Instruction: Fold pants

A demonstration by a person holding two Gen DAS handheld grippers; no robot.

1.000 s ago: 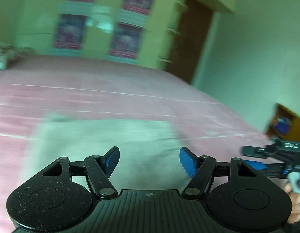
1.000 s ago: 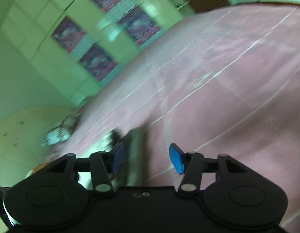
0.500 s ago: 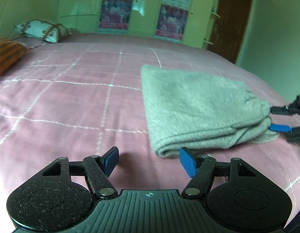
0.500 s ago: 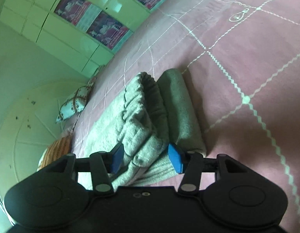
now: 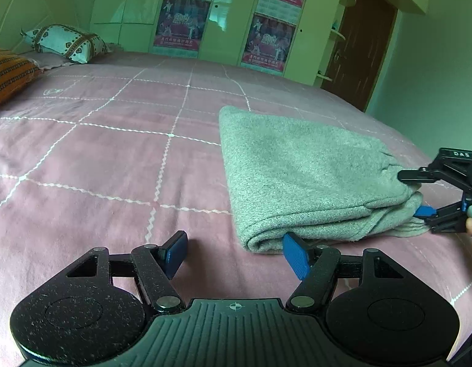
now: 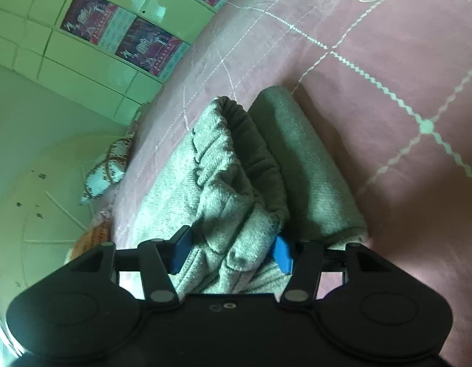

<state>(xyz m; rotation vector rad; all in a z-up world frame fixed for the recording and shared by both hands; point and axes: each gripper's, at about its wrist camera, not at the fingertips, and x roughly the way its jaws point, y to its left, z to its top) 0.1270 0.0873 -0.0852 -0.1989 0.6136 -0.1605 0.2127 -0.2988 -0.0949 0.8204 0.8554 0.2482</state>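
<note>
Grey pants (image 5: pixel 300 171) lie folded in a thick stack on the pink bedspread (image 5: pixel 107 165). My left gripper (image 5: pixel 236 255) is open and empty, low over the bed, just in front of the stack's near left corner. My right gripper (image 5: pixel 419 194) shows at the right edge of the left wrist view, open, with the pants' waistband end between its fingers. In the right wrist view the right gripper (image 6: pixel 231 252) straddles the bunched waistband (image 6: pixel 232 183), jaws wide and not pressed on the cloth.
Two pillows (image 5: pixel 64 42) lie at the head of the bed on the far left, one orange (image 5: pixel 9 76). Green wardrobes with posters (image 5: pixel 266 39) stand behind the bed. A brown door (image 5: pixel 361 49) is at the back right.
Both grippers have swung down from a blurred, raised view to the folded pants. The left has settled near the stack's front corner; the right has pushed in around the waistband end.
</note>
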